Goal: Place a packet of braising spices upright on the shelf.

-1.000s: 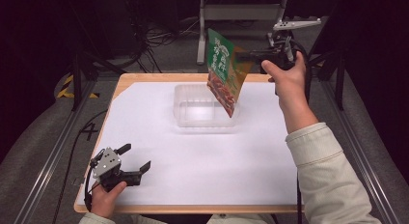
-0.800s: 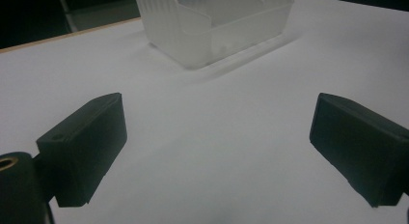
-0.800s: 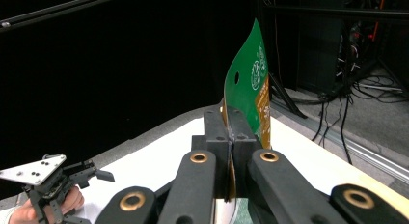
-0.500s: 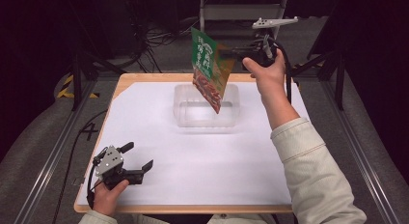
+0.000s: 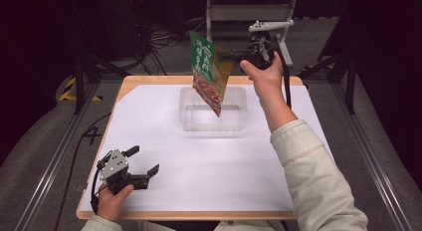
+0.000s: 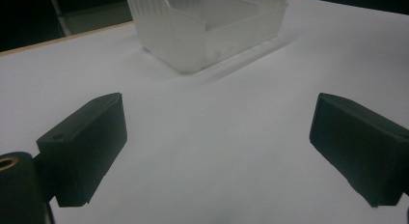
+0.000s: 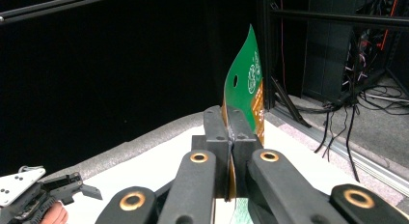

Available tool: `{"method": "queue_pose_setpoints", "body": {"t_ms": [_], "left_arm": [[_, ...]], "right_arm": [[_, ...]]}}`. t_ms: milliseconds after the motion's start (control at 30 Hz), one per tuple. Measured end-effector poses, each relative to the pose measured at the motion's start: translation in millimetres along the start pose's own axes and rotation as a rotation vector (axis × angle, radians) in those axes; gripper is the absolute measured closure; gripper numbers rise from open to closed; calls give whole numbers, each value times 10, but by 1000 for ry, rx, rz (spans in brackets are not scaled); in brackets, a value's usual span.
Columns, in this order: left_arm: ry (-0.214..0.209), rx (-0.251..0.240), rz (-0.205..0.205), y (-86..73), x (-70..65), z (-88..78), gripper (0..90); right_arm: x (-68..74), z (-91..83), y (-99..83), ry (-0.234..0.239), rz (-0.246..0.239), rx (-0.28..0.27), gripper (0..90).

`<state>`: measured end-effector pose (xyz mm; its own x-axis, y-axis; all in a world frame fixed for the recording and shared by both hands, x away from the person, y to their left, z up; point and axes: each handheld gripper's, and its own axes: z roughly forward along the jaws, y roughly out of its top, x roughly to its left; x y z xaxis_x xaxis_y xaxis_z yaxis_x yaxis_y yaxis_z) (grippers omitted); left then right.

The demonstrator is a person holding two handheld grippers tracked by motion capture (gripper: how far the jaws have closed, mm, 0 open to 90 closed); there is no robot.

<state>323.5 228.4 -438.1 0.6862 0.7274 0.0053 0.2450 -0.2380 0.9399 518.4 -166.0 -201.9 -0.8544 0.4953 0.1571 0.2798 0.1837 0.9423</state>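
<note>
Right tongs (image 5: 225,56): we saw them clamped flat on one edge of the snack packet (image 5: 208,71), held up in the air at the far side of the tabletop (image 5: 164,131).
Snack packet: green at the top and orange-red lower down, it hung tilted from the right tongs, its lower corner over the clear plastic bin (image 5: 213,109); we could not tell whether it touched the bin.
Right gripper view: the jaws pressed together on the packet (image 7: 246,96), whose green edge rose above them.
Clear plastic bin: it stood open-topped on the white sheet, towards the far edge.
Left tongs (image 5: 144,160): we saw them apart with nothing between them, low over the near left corner of the tabletop, well apart from the bin (image 6: 207,31).
</note>
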Motion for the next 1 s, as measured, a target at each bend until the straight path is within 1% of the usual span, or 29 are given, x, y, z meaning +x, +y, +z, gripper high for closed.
{"method": "queue_pose_setpoints", "body": {"t_ms": [133, 200, 700, 1000], "left_arm": [[0, 0, -1, -1, 0, 4, 68], [4, 5, -1, -2, -2, 5, 68], [7, 12, 0, -3, -3, 7, 69], [5, 10, 1, -2, -2, 7, 69]], "right_arm": [[-2, 65, -34, -14, -20, 15, 900], [-7, 90, -53, -17, -20, 20, 900], [-77, 227, -180, -21, 12, 35, 900], [-105, 290, -257, -36, 20, 44, 900]]}}
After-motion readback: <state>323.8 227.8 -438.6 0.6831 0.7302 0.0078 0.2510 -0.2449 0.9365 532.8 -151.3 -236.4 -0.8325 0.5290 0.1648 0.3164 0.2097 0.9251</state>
